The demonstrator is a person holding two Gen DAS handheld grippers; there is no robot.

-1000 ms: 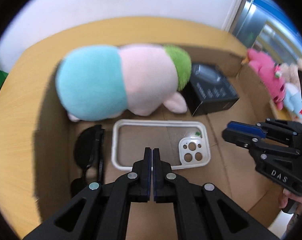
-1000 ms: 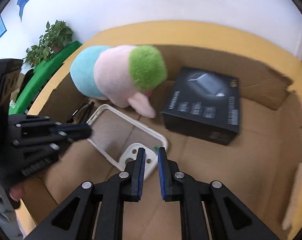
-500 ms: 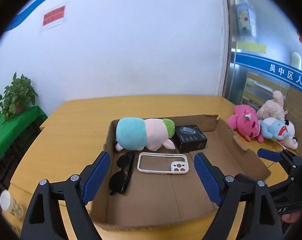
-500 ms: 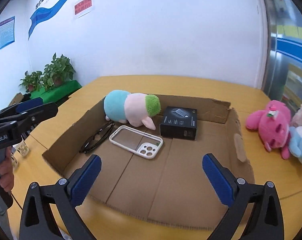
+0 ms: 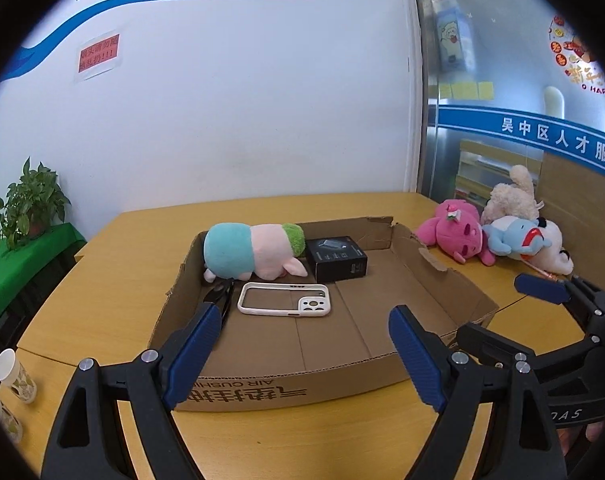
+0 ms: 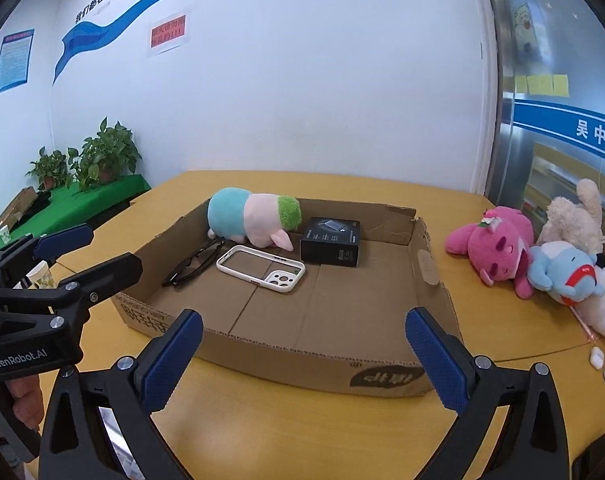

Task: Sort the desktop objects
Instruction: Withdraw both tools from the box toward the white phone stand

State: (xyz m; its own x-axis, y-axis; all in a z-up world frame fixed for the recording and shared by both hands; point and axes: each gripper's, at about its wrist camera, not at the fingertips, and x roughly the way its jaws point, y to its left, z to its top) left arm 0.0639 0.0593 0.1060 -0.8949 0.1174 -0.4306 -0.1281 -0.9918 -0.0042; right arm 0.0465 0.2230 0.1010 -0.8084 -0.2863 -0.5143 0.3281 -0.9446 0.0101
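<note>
The pink, white and blue stuffed toys (image 6: 542, 264) still lie on the yellow wooden table (image 6: 302, 420), outside the shallow brown cardboard box (image 6: 434, 280). They are off to the right of both tools, so the right gripper (image 6: 302, 356) is nearer than the left gripper (image 5: 302, 356). The pink toy's long side points toward the box. Both grippers are wide apart and hold nothing. A second ago they were pinched together low over the white phone case (image 5: 286, 299); now they sit back by the box's near edge
</note>
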